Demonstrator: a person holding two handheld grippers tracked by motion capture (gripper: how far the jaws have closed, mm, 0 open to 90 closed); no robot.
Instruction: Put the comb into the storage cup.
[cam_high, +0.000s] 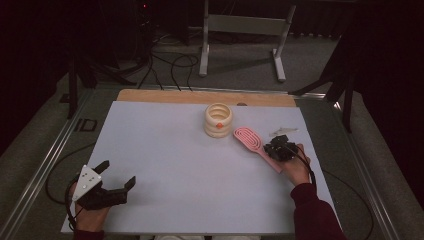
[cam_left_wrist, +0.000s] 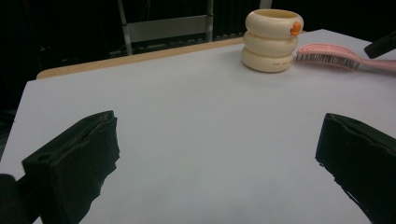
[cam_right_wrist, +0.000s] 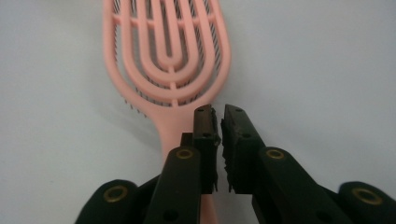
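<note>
A pink vented hairbrush (cam_high: 248, 138) lies on the white table top (cam_high: 190, 165) at the right, its head toward a cream ribbed holder (cam_high: 218, 120) made of stacked rings with an orange spot. My right gripper (cam_high: 281, 149) sits over the brush handle. In the right gripper view the jaws are shut together (cam_right_wrist: 219, 112) just above the handle of the hairbrush (cam_right_wrist: 170, 51), with nothing between them. My left gripper (cam_high: 116, 173) rests open near the front left corner, far from both objects. The left gripper view has its jaws wide apart (cam_left_wrist: 219, 119), the holder (cam_left_wrist: 273, 39) and the hairbrush (cam_left_wrist: 329, 56) far ahead.
A small clear piece (cam_high: 283, 131) lies just beyond the right gripper. A wooden strip (cam_high: 200, 96) borders the table's far edge. On the floor behind stand a white metal frame (cam_high: 240, 25) and loose cables (cam_high: 170, 65).
</note>
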